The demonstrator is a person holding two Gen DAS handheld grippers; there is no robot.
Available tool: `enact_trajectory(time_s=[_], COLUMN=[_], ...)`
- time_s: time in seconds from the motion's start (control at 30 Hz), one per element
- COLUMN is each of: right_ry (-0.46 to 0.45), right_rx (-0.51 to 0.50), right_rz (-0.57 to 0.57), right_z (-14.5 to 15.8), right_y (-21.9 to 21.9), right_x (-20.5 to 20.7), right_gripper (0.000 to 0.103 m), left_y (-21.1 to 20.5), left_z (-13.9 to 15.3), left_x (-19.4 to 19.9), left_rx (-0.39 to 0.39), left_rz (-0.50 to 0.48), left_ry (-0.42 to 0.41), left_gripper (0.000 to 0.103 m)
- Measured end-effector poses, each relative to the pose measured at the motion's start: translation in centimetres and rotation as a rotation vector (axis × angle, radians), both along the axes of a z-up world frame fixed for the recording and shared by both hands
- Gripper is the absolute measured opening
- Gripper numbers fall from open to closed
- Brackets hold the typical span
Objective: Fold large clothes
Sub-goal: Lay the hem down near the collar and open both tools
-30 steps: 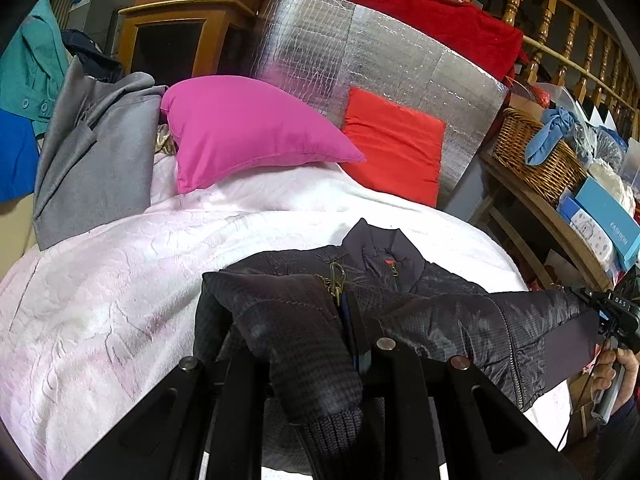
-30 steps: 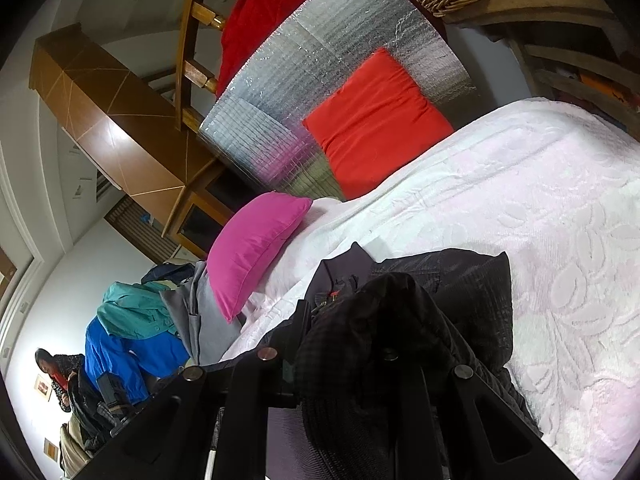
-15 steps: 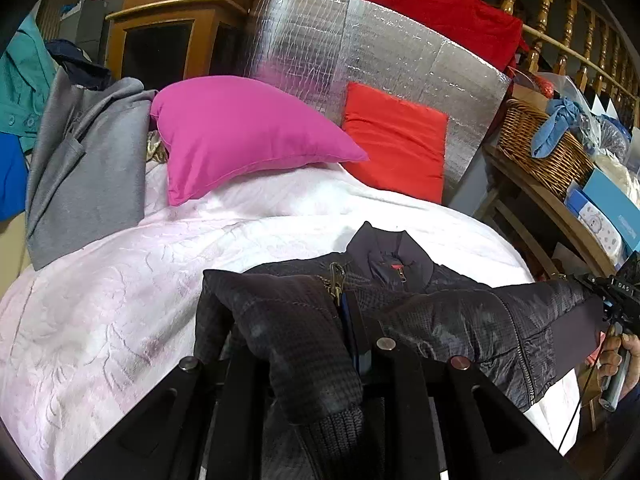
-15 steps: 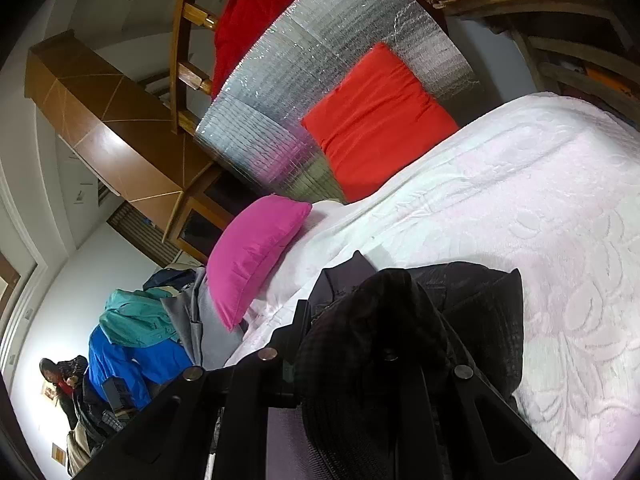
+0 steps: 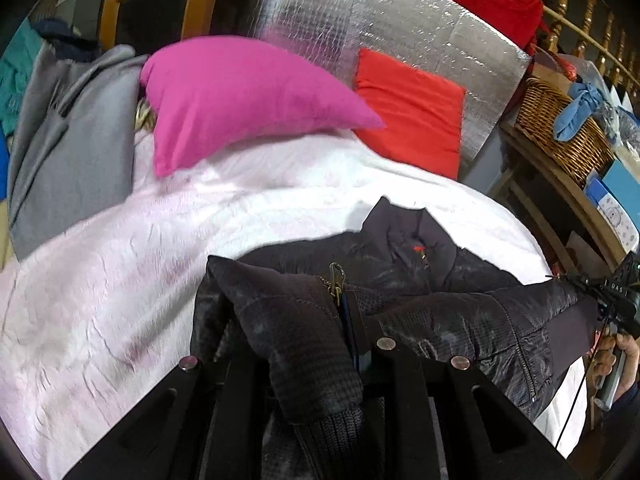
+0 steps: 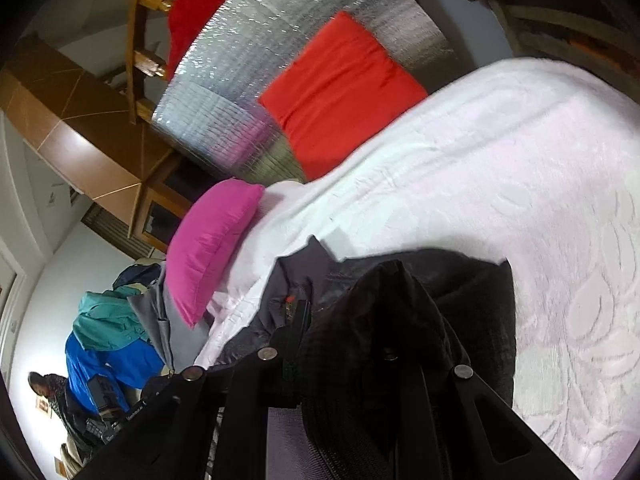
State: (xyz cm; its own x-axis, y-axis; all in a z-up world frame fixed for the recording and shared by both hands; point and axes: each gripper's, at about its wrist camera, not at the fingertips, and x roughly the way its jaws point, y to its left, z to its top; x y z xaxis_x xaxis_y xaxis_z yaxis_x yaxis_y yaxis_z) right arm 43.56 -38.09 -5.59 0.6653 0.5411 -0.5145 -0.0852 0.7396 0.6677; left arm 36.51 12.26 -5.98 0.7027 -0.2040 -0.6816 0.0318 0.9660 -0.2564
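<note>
On the pale pink quilted bedspread (image 5: 104,304) we have the dark quilted jacket (image 5: 440,280), collar toward the pink pillow (image 5: 240,96) and red cushion (image 5: 408,108). Left gripper (image 5: 316,344) is pinching a bunched hem corner with ribbed cuff; right gripper (image 6: 352,344) is clamped on the opposite bunch of the same jacket. Both are carrying the lower edge up toward the collar, we judge. Advice: keep both corners level, fabric taut between them, land the hem square on the shoulders, then let go.
</note>
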Motion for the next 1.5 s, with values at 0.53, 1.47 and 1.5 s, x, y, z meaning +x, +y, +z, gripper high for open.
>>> enact_trajectory(time_s=[0.53, 1.47, 1.5], right_ry=[0.148, 0.198, 0.196], right_rx=[0.010, 0.115, 0.122], right_rz=[-0.070, -0.058, -0.046], right_z=[-5.4, -6.1, -5.8], right_y=[-1.1, -1.5, -1.4], right_x=[7.6, 8.0, 7.4], right_gripper=[0.018, 0.071, 0.071], left_y=[0.7, 1.5, 1.5], left_z=[-5.6, -7.2, -7.1], left_x=[9.0, 10.5, 10.4], left_rx=[-0.061, -0.138, -0.140], left_rz=[0.042, 0.067, 0.067], left_ry=[0.187, 0.230, 0.225], left_gripper=[0.019, 0.024, 0.024])
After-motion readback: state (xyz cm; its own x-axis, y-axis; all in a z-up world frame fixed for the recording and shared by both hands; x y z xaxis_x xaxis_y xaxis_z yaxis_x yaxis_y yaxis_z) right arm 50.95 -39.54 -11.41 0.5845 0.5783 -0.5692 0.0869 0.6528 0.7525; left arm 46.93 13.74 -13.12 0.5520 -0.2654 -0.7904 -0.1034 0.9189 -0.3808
